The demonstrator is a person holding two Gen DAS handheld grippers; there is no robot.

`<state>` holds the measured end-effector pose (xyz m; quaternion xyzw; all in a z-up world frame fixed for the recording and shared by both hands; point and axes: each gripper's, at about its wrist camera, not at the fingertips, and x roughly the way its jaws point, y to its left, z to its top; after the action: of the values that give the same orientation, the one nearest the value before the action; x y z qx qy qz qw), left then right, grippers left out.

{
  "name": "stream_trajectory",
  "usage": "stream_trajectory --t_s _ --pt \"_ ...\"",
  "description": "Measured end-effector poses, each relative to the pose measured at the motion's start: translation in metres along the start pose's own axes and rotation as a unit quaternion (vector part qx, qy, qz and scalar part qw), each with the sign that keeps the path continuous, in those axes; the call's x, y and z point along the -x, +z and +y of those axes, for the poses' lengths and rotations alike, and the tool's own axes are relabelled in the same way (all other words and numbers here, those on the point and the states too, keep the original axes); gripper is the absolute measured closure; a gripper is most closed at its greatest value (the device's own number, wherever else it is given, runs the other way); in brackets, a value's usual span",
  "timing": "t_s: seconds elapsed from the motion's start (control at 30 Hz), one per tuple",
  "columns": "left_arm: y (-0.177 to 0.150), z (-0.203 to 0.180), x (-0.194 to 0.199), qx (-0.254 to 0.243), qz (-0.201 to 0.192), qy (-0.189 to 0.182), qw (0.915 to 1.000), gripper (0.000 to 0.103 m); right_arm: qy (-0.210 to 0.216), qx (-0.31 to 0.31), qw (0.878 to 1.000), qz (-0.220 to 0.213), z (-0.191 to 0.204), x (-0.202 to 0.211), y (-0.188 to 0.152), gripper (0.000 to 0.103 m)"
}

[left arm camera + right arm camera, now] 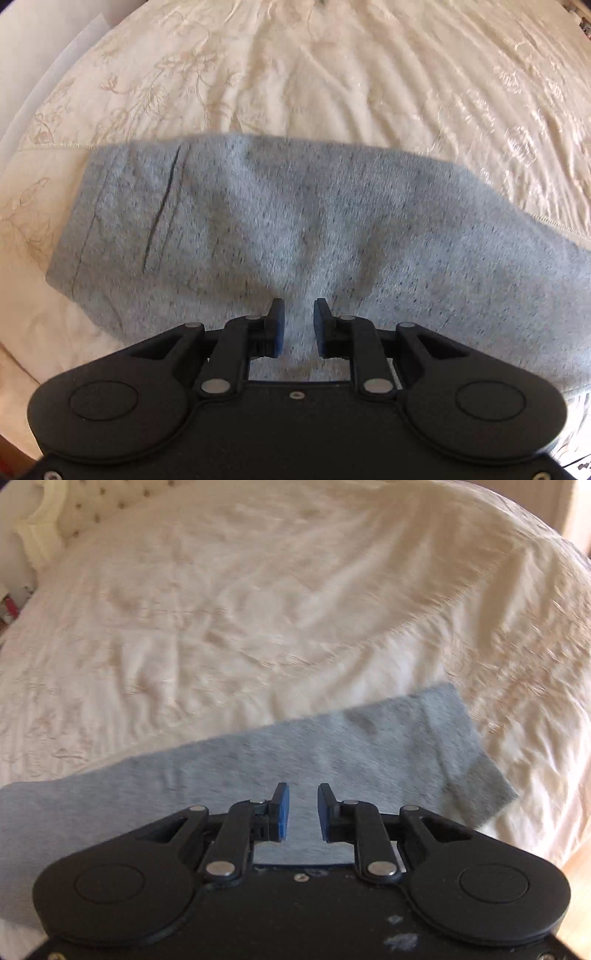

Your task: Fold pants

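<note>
Grey marl sweatpants (280, 229) lie flat across a cream bedspread (332, 74). The left wrist view shows the waist end with a dark pocket slit (160, 214) at the left. My left gripper (298, 314) is open and empty, just above the near part of the fabric. The right wrist view shows the leg end of the pants (369, 753) with its darker cuff (480, 790) at the right. My right gripper (303, 797) is open and empty above the leg. Blue pads (283, 812) line the fingers.
The cream bedspread (258, 609) is wrinkled, with embroidered flowers. A tufted headboard (85, 498) stands at the far left of the right wrist view. The bed's edge drops off at the right, with wooden floor (580, 871) below.
</note>
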<state>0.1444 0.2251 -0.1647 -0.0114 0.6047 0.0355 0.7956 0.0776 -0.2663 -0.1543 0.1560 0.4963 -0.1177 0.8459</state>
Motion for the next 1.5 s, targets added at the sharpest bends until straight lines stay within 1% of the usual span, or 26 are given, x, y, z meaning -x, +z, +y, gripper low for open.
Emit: stream_trajectory --t_s 0.07,0.13,0.2,0.3,0.33,0.4,0.47,0.57,0.67,0.73,0.8,0.87,0.93,0.97,1.03,1.13,1.2,1.3,1.4,1.47,1.5 --pt "0.012 0.003 0.002 -0.004 -0.012 -0.007 0.9999 0.076 0.071 0.022 0.997 0.002 0.039 0.001 0.008 0.079" --pt "0.025 0.009 0.0 -0.001 -0.02 -0.013 0.9997 0.076 0.139 0.042 0.989 0.018 0.081 -0.004 0.016 0.079" --pt "0.035 0.017 -0.004 0.006 -0.022 -0.021 0.9995 0.076 0.182 0.065 0.981 0.029 0.123 -0.011 0.021 0.079" --pt "0.048 0.028 -0.021 0.013 -0.011 -0.034 0.9993 0.076 0.228 0.116 0.966 0.043 0.196 -0.017 0.026 0.078" --pt "0.049 0.032 -0.028 0.013 -0.001 -0.037 0.9992 0.076 0.237 0.129 0.962 0.045 0.215 -0.021 0.027 0.078" --pt "0.047 0.041 -0.048 0.015 0.037 -0.035 0.9986 0.076 0.25 0.159 0.954 0.05 0.261 -0.03 0.029 0.077" --pt "0.042 0.05 -0.065 0.021 0.057 -0.051 0.9969 0.076 0.25 0.179 0.95 0.058 0.296 -0.045 0.029 0.077" --pt "0.037 0.056 -0.067 0.017 0.05 -0.071 0.996 0.076 0.24 0.204 0.946 0.077 0.34 -0.068 0.031 0.077" --pt "0.034 0.061 -0.066 0.011 0.05 -0.084 0.9952 0.076 0.226 0.231 0.941 0.1 0.372 -0.081 0.025 0.076" --pt "0.035 0.064 -0.065 0.012 0.051 -0.09 0.9945 0.077 0.215 0.251 0.936 0.119 0.383 -0.085 0.014 0.074" --pt "0.035 0.067 -0.062 0.014 0.051 -0.097 0.9938 0.077 0.217 0.275 0.925 0.145 0.384 -0.083 -0.004 0.074" --pt "0.038 0.075 -0.055 0.024 0.05 -0.106 0.9928 0.077 0.216 0.304 0.915 0.151 0.383 -0.072 -0.025 0.074" --pt "0.043 0.081 -0.043 0.033 0.038 -0.122 0.9913 0.078 0.213 0.33 0.907 0.153 0.38 -0.061 -0.045 0.074" --pt "0.045 0.081 -0.037 0.033 0.03 -0.129 0.9907 0.078 0.212 0.336 0.904 0.157 0.378 -0.059 -0.053 0.074" --pt "0.053 0.079 -0.027 0.029 0.017 -0.14 0.9896 0.078 0.207 0.337 0.903 0.166 0.374 -0.06 -0.067 0.074" --pt "0.07 0.065 -0.022 0.017 0.007 -0.158 0.9872 0.078 0.192 0.329 0.908 0.175 0.37 -0.065 -0.086 0.074" --pt "0.083 0.053 -0.022 0.01 0.001 -0.164 0.9865 0.078 0.19 0.33 0.909 0.171 0.368 -0.065 -0.093 0.074" --pt "0.107 0.038 -0.026 0.017 -0.013 -0.167 0.9857 0.078 0.193 0.327 0.91 0.168 0.366 -0.062 -0.095 0.074" --pt "0.125 0.029 -0.044 0.034 0.005 -0.162 0.9863 0.078 0.192 0.323 0.911 0.169 0.362 -0.063 -0.094 0.076" --pt "0.128 0.024 -0.06 0.036 0.023 -0.158 0.9864 0.078 0.194 0.322 0.911 0.169 0.356 -0.063 -0.093 0.076" --pt "0.123 0.023 -0.067 0.031 0.037 -0.155 0.9868 0.077 0.195 0.322 0.911 0.169 0.355 -0.063 -0.094 0.077"
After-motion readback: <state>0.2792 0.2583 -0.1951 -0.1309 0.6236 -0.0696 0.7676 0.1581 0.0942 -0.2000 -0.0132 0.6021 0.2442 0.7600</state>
